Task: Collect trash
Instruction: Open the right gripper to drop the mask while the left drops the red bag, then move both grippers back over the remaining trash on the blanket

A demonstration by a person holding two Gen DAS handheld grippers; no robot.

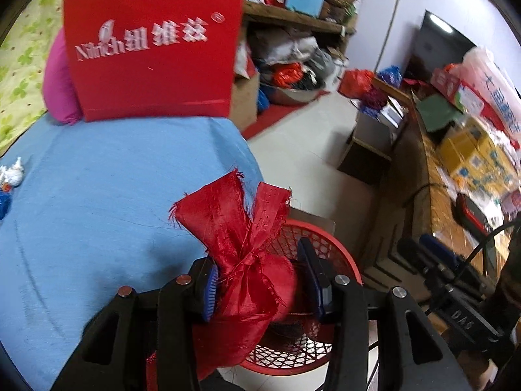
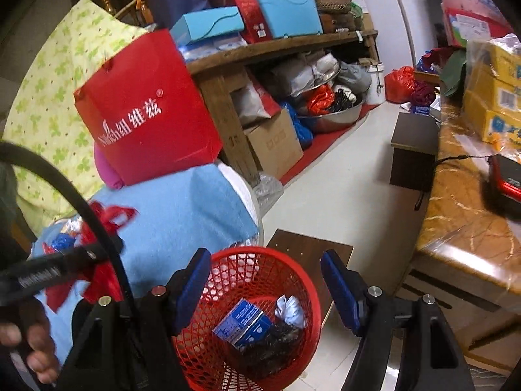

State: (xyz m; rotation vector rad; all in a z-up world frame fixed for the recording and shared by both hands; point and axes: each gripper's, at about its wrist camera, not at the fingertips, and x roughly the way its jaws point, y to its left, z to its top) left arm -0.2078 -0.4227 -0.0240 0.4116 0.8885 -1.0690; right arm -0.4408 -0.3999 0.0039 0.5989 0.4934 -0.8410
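Left wrist view: left gripper [image 1: 263, 280] over red mesh basket [image 1: 338, 254], red fabric pouch [image 1: 241, 244] between blue pads; left pad touches pouch, right pad stands clear, grip loosened. Blue bedcover [image 1: 114, 195] to left, crumpled wrapper [image 1: 11, 174] on it.

Right wrist view: right gripper [image 2: 265, 288] released, empty, above basket [image 2: 228, 270]. Inside: blue box [image 2: 242, 322], pale crumpled wrapper [image 2: 289, 308], dark scrap [image 2: 276, 345]. Red paper bag [image 2: 146, 110] on bed.

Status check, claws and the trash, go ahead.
Left claw: red fabric pouch between the jaws, above red mesh basket. Right claw open, empty, over the basket. Nothing in the way.
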